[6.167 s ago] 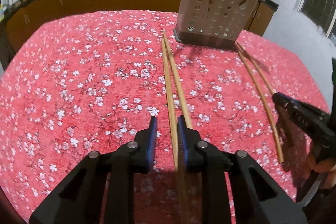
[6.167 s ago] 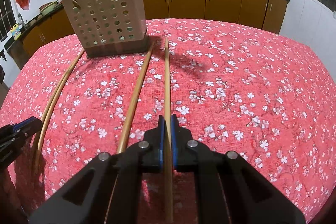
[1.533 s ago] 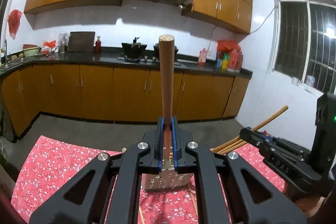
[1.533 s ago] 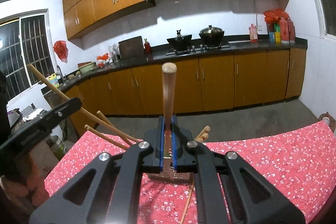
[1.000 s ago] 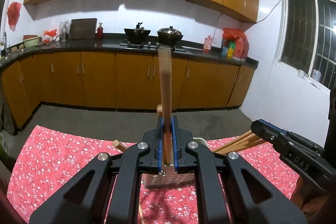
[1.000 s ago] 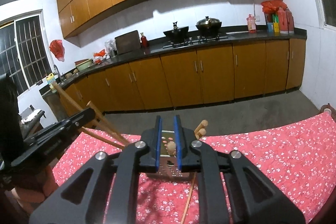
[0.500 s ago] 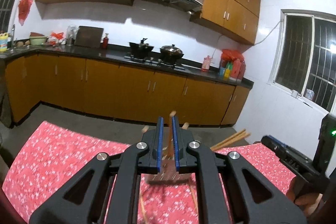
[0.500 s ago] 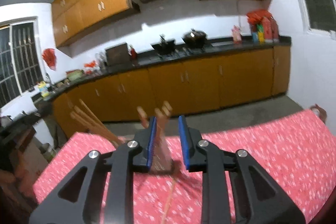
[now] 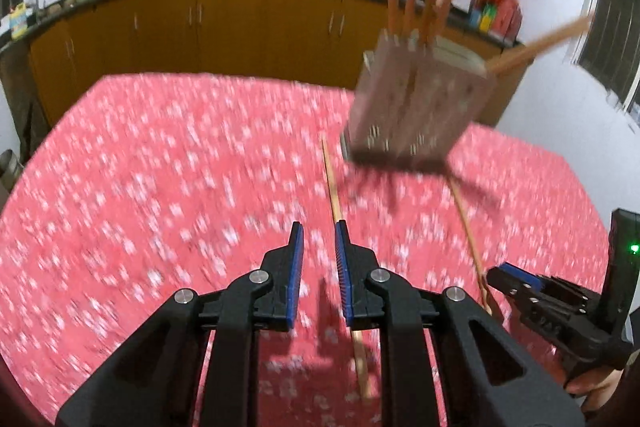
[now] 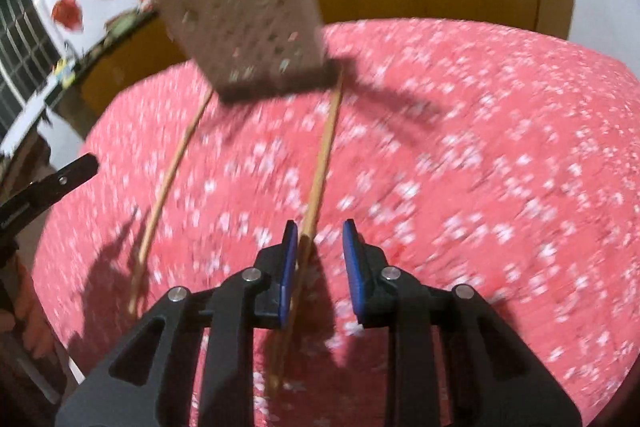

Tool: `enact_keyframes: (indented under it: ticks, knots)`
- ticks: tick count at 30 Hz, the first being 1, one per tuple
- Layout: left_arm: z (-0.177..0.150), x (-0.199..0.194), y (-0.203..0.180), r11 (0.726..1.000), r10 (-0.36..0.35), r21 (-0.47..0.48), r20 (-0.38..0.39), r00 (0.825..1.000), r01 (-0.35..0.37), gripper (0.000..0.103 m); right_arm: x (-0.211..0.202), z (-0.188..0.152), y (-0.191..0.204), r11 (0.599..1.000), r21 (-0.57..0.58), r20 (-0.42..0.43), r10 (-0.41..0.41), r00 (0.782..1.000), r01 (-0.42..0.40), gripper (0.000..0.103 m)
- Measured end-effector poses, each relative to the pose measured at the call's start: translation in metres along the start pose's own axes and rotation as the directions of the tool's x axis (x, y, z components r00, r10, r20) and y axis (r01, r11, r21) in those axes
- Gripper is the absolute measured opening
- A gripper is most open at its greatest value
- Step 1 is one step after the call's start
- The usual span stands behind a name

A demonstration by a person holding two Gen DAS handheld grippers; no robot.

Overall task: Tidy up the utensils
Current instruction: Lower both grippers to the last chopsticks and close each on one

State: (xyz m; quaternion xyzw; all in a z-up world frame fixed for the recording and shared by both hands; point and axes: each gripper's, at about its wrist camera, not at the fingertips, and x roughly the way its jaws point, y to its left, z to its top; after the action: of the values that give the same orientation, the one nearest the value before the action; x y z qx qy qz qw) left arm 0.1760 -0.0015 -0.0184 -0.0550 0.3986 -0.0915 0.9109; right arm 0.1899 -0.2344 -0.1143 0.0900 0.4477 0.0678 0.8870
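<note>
A beige perforated utensil holder (image 9: 416, 107) stands on the red floral tablecloth (image 9: 160, 187) with several wooden chopsticks standing in it; it also shows in the right wrist view (image 10: 248, 23). My left gripper (image 9: 319, 239) is open and empty above a chopstick (image 9: 334, 195) lying on the cloth by its right finger. A second loose chopstick (image 9: 468, 231) lies further right. My right gripper (image 10: 320, 239) is open and empty, with a lying chopstick (image 10: 320, 167) by its left finger. Another chopstick (image 10: 172, 179) lies to the left. Both views are blurred by motion.
Brown kitchen cabinets (image 9: 224, 27) and a dark counter run behind the table. My right gripper shows at the lower right of the left wrist view (image 9: 560, 311), and my left gripper at the left edge of the right wrist view (image 10: 44, 191).
Both grippers let their upright chopsticks go into the holder and opened. They have since tilted down and dropped low over the table, each above a lying chopstick.
</note>
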Motion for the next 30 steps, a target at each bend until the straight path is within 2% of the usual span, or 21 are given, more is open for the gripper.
enact_keyframes:
  ticks: [3,6,12,17,20,22,24,30]
  knots:
    - [-0.012,0.01,-0.005,1.0,-0.009,0.013,-0.032,0.999,0.009,0.017,0.0,-0.003,0.013,0.997,-0.059,0.025,-0.049,0.998,0.05,0.023]
    - [-0.021,0.017,-0.007,1.0,-0.021,0.019,-0.052,0.998,0.022,0.017,-0.001,-0.004,0.014,0.993,-0.077,0.039,-0.085,0.996,0.088,0.009]
    - [-0.027,0.026,-0.02,0.999,-0.034,0.039,-0.076,0.997,0.037,0.017,-0.004,0.005,-0.013,0.989,0.006,0.062,-0.148,0.987,0.148,0.008]
    - [-0.031,0.035,-0.027,0.998,-0.024,0.049,-0.095,0.995,0.028,0.017,-0.002,0.007,-0.027,0.987,0.038,0.063,-0.158,0.985,0.156,0.008]
    - [-0.033,0.043,-0.032,0.998,0.013,0.067,-0.104,0.994,-0.006,0.017,-0.004,0.007,-0.025,0.986,0.032,0.066,-0.164,0.984,0.162,0.008]
    - [-0.034,0.047,-0.032,0.996,0.048,0.076,-0.103,0.994,-0.04,0.008,-0.004,0.007,-0.024,0.987,0.028,0.066,-0.163,0.984,0.161,0.008]
    - [-0.033,0.048,-0.028,0.995,0.062,0.08,-0.1,0.993,-0.054,0.008,-0.003,0.007,-0.024,0.987,0.027,0.065,-0.159,0.985,0.157,0.008]
    - [-0.02,0.052,0.006,0.988,0.149,0.048,-0.083,0.985,-0.146,0.008,0.006,0.013,-0.017,0.99,0.007,0.063,-0.144,0.987,0.144,0.008]
